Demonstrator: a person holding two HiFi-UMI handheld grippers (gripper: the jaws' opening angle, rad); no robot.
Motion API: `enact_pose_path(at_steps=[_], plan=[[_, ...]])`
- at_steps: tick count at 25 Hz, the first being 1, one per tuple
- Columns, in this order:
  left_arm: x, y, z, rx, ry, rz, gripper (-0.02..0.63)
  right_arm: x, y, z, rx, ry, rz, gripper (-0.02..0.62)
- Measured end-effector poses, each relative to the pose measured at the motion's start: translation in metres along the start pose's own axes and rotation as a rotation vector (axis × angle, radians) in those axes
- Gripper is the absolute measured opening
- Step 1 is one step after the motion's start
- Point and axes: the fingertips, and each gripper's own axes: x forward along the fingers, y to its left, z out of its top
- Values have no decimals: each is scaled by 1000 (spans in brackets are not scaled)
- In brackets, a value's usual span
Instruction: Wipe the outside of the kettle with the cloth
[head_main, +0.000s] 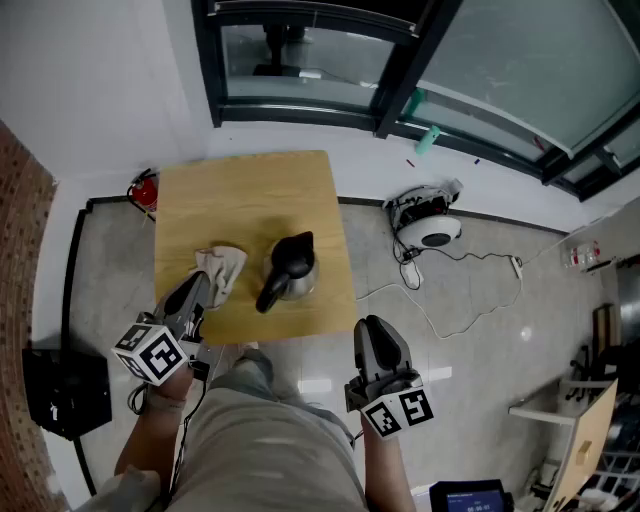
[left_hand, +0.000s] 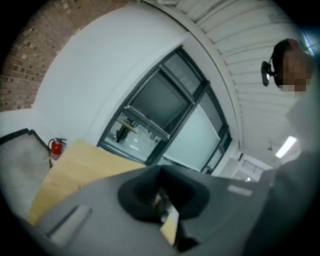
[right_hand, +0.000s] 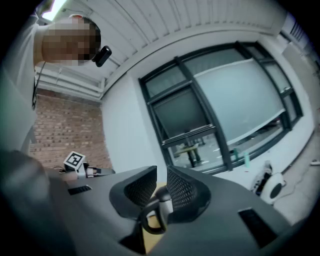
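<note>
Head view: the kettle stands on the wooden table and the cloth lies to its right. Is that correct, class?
Not quite. The cloth lies to the left of the kettle, not to its right, as the head view shows. The kettle does stand on the wooden table.

One kettle, one cloth, one table, two tongs (left tongs, right tongs).

black kettle, beige cloth, tan table
</note>
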Motion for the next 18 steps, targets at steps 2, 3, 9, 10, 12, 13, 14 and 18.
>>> enact_pose_path(at_steps=[2, 3, 9, 10, 12, 13, 14, 18], plan=[[2, 54, 21, -21, -2, 12, 2, 75, 52, -14, -60, 78, 124, 48], [2, 80, 31, -35, -3, 19, 2, 112, 78, -25, -93, 133, 185, 48], [-31, 185, 50, -160, -37, 154, 2, 276, 188, -150, -613, 718, 591, 223], [-40, 197, 49, -182, -48, 182, 2, 291, 189, -184, -769, 824, 634, 258], [-58, 218, 47, -214, -68, 225, 2, 309, 181, -259, -1001, 1049, 715, 315], [-68, 228, 45, -229, -74, 245, 2, 313, 175, -295, -1070, 1153, 753, 350], [-78, 236, 41, -244, -80, 265, 2, 315, 169, -328, -1123, 1239, 783, 378], [-120, 260, 25, -300, -115, 353, 2, 313, 152, -411, -1295, 1390, 857, 425]])
